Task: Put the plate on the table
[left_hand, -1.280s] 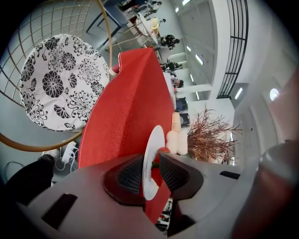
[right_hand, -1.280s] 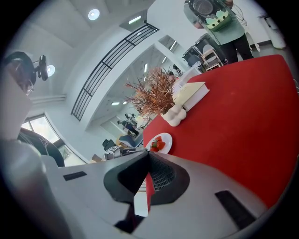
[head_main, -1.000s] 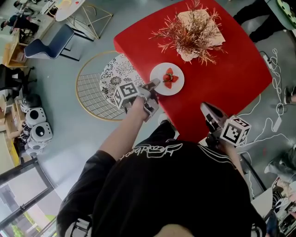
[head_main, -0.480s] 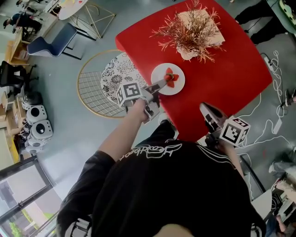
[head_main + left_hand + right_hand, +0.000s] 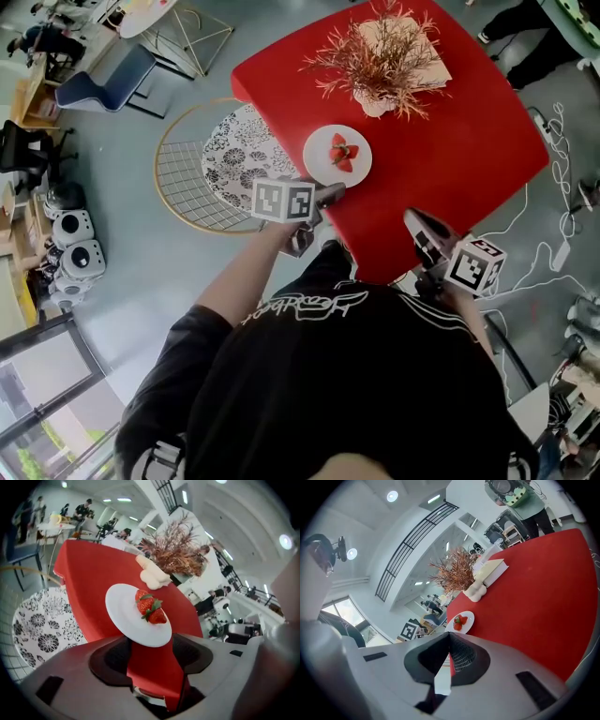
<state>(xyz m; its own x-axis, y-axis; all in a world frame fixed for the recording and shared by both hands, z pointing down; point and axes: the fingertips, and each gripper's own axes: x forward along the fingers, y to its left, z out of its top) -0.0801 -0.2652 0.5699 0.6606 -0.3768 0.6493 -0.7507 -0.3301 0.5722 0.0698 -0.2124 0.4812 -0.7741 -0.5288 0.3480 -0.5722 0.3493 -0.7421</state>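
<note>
The white plate [image 5: 337,155] lies flat on the red table [image 5: 469,141] near its left edge and carries red strawberries [image 5: 339,153]. My left gripper [image 5: 325,197] sits just short of the plate's near rim. Its jaws are opening and neither pad touches the rim. In the left gripper view the plate [image 5: 126,616] with the strawberries [image 5: 149,609] lies just ahead of the left gripper [image 5: 151,656]. My right gripper [image 5: 419,228] hangs over the table's near edge, shut and holding nothing. The right gripper view shows the plate [image 5: 461,620] far off.
A dried reddish plant [image 5: 380,58] in a cream vase stands at the table's far side beside a book [image 5: 493,570]. A round wire chair [image 5: 192,173] with a patterned cushion [image 5: 242,150] stands left of the table. Cables [image 5: 553,187] trail on the floor to the right.
The left gripper has let go of the plate's rim, opened and drawn back toward me. The plate stays on the table. The right gripper has not moved.
</note>
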